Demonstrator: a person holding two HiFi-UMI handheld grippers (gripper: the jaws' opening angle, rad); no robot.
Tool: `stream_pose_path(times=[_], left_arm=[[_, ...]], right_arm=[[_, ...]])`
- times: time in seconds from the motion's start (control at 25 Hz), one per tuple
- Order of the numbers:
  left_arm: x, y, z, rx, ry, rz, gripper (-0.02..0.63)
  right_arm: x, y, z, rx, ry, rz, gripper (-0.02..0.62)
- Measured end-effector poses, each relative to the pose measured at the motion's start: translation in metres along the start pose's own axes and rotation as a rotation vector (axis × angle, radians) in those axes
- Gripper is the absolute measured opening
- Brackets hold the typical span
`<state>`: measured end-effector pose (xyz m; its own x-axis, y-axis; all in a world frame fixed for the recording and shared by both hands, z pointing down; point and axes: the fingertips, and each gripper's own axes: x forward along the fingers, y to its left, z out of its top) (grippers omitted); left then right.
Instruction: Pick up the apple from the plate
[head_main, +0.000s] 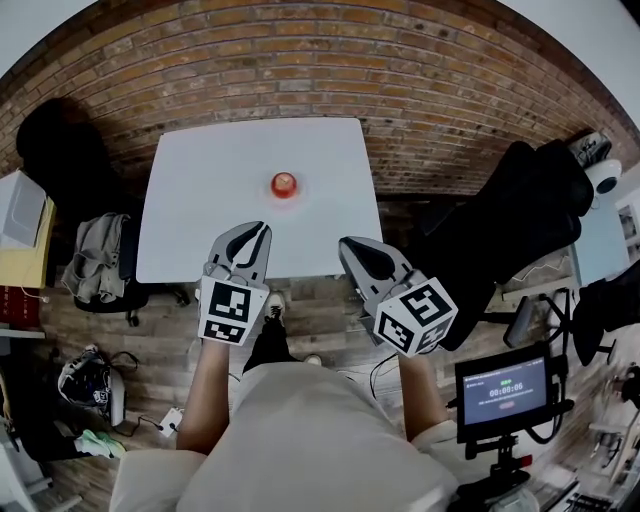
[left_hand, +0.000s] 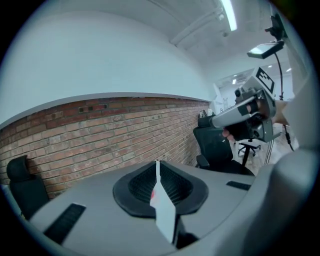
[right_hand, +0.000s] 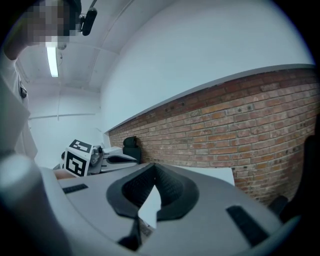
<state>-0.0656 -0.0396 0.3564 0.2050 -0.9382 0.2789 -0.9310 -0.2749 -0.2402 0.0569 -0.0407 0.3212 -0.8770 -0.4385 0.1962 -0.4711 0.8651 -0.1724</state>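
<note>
A red apple (head_main: 284, 184) sits on a small plate near the middle of the white table (head_main: 200, 200); the plate is barely visible under it. My left gripper (head_main: 262, 228) hovers over the table's near edge, jaws shut and empty, a short way in front of the apple. My right gripper (head_main: 345, 243) is beside it at the near edge, also shut with nothing held. In the left gripper view the jaws (left_hand: 157, 164) meet, and a sliver of red apple (left_hand: 151, 193) shows through the slit. In the right gripper view the jaws (right_hand: 154, 167) touch at the tips.
A black office chair (head_main: 55, 145) stands left of the table, another (head_main: 520, 205) to its right. A chair draped with clothes (head_main: 95, 258) sits at the near left. A small screen on a stand (head_main: 503, 387) is at the lower right. A brick wall (left_hand: 100, 135) runs behind the table.
</note>
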Motion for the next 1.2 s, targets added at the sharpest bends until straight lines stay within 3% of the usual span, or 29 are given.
stream_pose_path(times=[0.44, 0.88, 1.2], left_arm=[[0.082, 0.037, -0.016, 0.013, 0.07, -0.139, 0.009], [0.134, 0.064, -0.04, 0.014, 0.131, -0.206, 0.029], [0.156, 0.073, -0.065, 0.03, 0.174, -0.268, 0.082]], right_arm=[[0.063, -0.047, 0.007, 0.059, 0.023, -0.053, 0.002], [0.108, -0.082, -0.001, 0.11, 0.068, -0.084, 0.002], [0.13, -0.094, -0.015, 0.149, 0.094, -0.113, 0.002]])
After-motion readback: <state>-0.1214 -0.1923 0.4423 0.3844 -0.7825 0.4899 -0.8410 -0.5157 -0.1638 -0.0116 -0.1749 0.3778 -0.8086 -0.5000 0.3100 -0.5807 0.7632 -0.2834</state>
